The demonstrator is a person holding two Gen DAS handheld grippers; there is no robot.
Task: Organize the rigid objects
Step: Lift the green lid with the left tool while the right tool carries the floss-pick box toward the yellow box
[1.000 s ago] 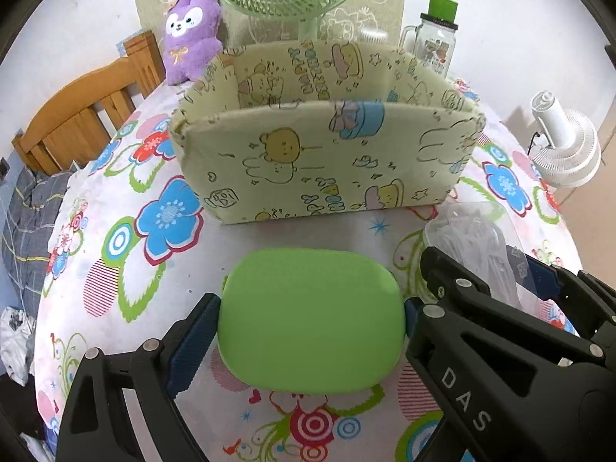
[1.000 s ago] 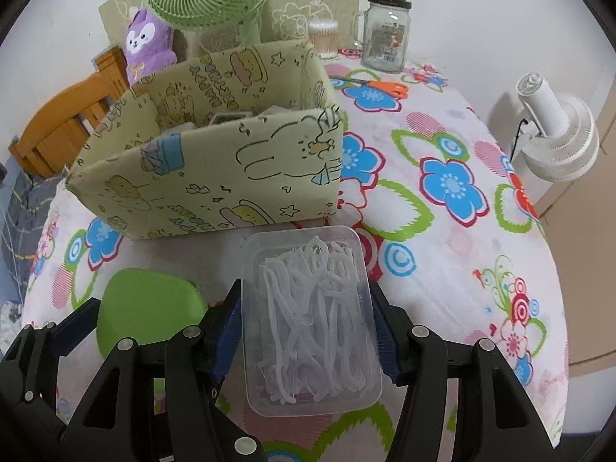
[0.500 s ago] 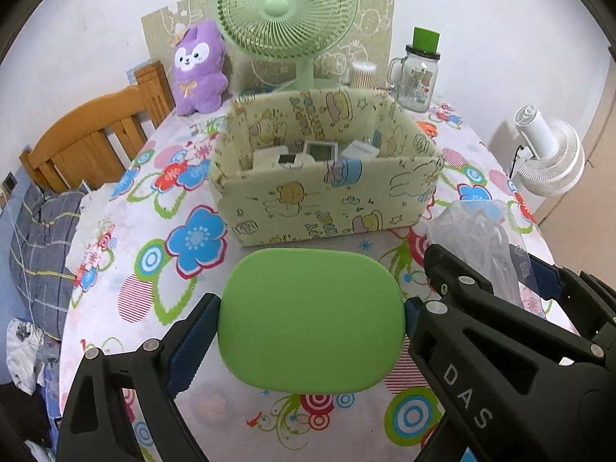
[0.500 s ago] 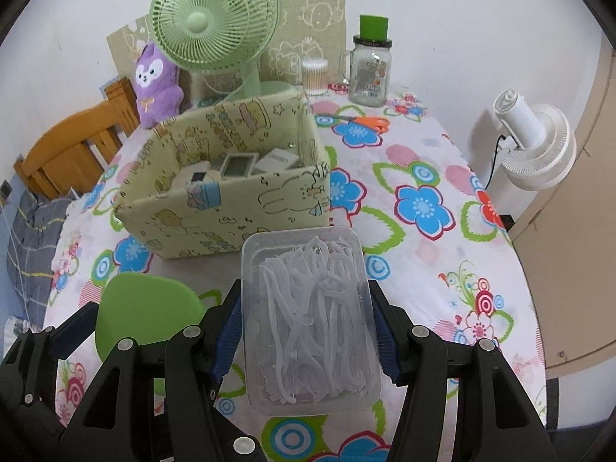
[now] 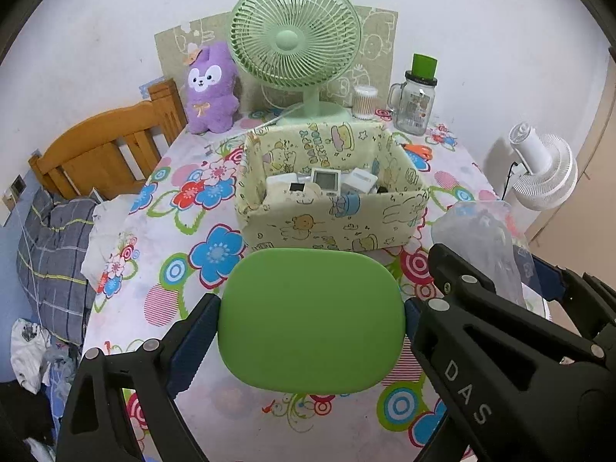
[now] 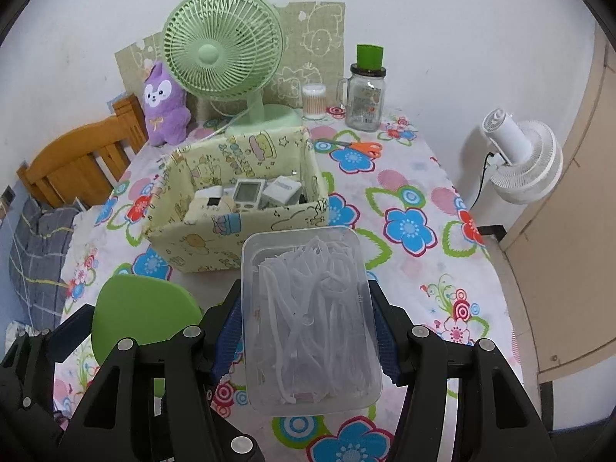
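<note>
Left hand-held gripper (image 5: 312,317): jaws spread wide, blue pads pressed on both short sides of a green case (image 5: 311,317), held clear above the bench (image 5: 161,254).

Right hand-held gripper (image 6: 308,317): jaws about half spread, clamped on the long sides of a clear plastic box (image 6: 310,315) full of white floss picks, also off the bench.

Beyond both, the patterned fabric bin (image 5: 331,188) stands on the bench, small devices inside.

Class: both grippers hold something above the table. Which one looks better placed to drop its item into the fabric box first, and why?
Probably the left: its green case lines up with the box straight ahead. The right gripper's clear tub sits off the box's right corner.
</note>
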